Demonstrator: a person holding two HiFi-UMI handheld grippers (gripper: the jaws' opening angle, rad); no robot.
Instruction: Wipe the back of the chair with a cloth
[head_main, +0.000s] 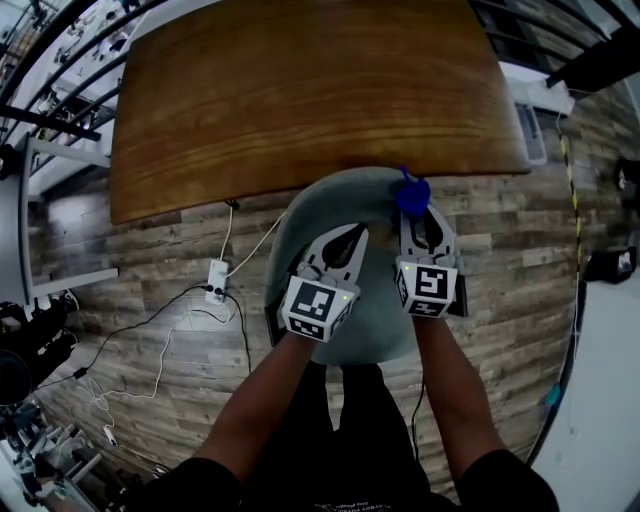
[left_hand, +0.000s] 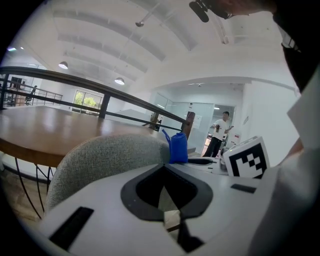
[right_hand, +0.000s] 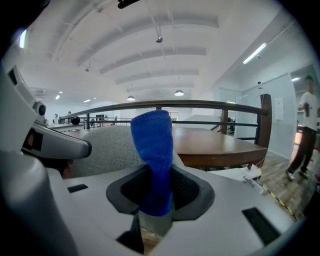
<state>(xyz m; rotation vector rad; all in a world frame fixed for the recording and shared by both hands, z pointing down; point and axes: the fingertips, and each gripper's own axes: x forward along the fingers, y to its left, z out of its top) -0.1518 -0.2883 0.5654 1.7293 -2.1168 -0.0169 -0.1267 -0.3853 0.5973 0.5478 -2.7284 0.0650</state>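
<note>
— Left gripper (head_main: 350, 243): jaws closed together, empty, resting over the grey fabric chair back (head_main: 330, 200).
— Right gripper (head_main: 420, 222): clamped on the blue towelling cloth (head_main: 411, 193), at the chair back's top edge. Advice: press the cloth flat and sweep in overlapping passes.

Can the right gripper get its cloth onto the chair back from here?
Probably yes. The right gripper is shut on the blue cloth, which is right at the top edge of the chair back with nothing between them. The left gripper stands off to the side.
</note>
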